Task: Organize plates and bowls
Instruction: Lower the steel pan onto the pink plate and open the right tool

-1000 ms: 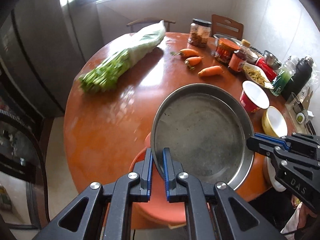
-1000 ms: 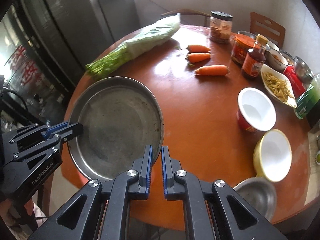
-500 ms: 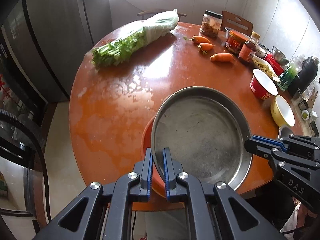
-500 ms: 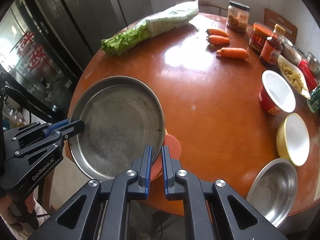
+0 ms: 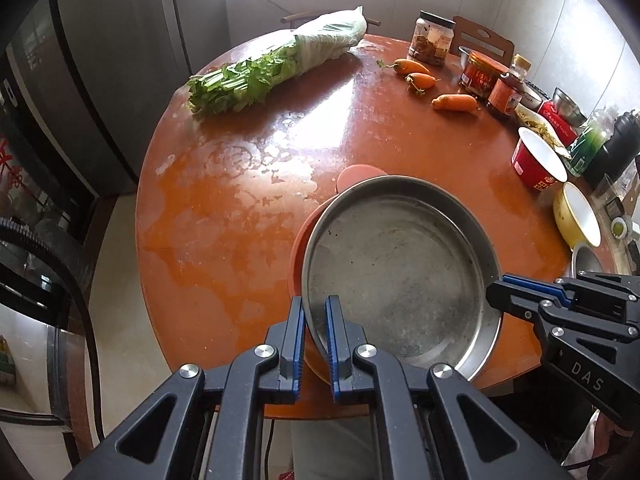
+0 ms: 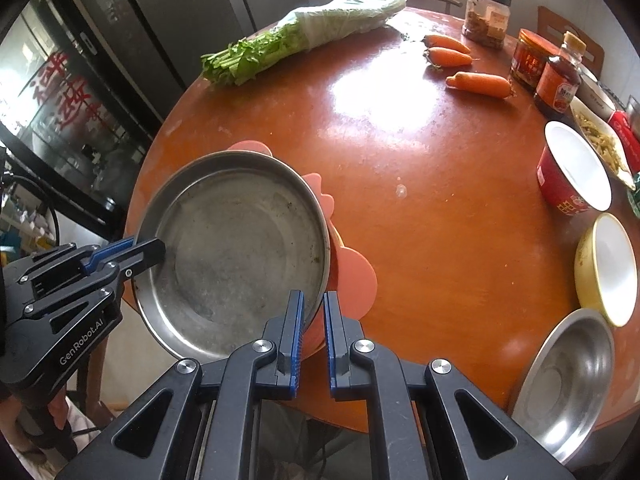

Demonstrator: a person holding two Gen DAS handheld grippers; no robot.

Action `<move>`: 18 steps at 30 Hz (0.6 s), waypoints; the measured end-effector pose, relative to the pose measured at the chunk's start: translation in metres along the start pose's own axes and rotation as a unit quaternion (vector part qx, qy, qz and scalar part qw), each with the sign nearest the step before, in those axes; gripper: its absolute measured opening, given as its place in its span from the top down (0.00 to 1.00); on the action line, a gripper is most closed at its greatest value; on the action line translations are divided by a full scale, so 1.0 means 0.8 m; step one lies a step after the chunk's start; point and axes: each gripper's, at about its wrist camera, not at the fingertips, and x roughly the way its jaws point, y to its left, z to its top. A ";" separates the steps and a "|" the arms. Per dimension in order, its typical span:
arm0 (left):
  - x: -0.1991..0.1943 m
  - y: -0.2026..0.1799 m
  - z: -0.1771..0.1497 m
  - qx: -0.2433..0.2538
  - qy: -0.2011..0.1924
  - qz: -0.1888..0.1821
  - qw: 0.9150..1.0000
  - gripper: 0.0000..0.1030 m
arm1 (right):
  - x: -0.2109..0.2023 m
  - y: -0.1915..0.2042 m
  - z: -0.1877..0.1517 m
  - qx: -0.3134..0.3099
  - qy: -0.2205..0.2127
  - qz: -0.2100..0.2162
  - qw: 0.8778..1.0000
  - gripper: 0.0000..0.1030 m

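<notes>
- The big steel pan [image 5: 396, 276] sits at the near edge of the round orange bench [image 5: 240, 208], over a pink plastic plate [image 6: 354, 276] whose scalloped rim pokes out beside it.
- The left gripper [image 5: 316, 344] has its jaws pinching the pan's near rim (the thin metal lip runs right between the blue pads).
- The right gripper [image 6: 312, 340] has its jaws clamped on the opposite rim in the same way.
- Off to the right side stand a red cup bowl [image 6: 574, 170], a yellow bowl [image 6: 608, 268] and a small steel bowl [image 6: 568, 380], each apart from the pan.
- Farther back lie bagged greens [image 5: 280, 68] and three carrots [image 5: 454, 102], with jars near the wall.
</notes>
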 end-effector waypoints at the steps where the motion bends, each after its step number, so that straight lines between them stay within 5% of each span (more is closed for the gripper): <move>1: 0.001 0.001 0.000 -0.003 0.000 -0.002 1.000 0.91 | 0.002 0.000 0.000 -0.002 0.002 -0.001 1.000 0.90; 18: 0.006 -0.004 -0.004 0.001 -0.013 0.002 1.000 0.91 | 0.008 -0.001 -0.004 0.002 0.004 -0.004 1.000 0.90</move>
